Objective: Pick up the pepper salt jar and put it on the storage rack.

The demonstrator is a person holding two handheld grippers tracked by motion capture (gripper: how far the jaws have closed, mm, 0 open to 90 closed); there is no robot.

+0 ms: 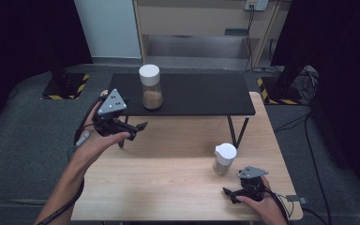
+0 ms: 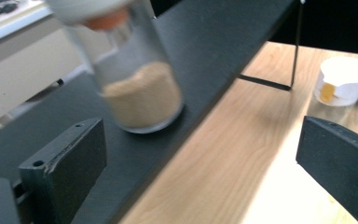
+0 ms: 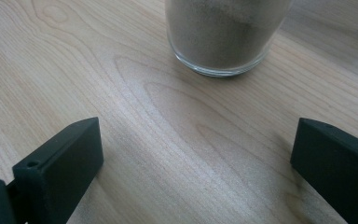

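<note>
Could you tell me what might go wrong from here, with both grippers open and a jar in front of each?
1. The tall jar stands near the front edge of the black shelf; a nudge from the left hand-held gripper could tip it off.
2. The small jar is narrow; an off-centre approach by the right hand-held gripper might topple it.

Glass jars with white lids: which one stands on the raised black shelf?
The taller glass jar holding tan powder, by the left gripper. The shorter glass jar stands on the wooden table.
</note>
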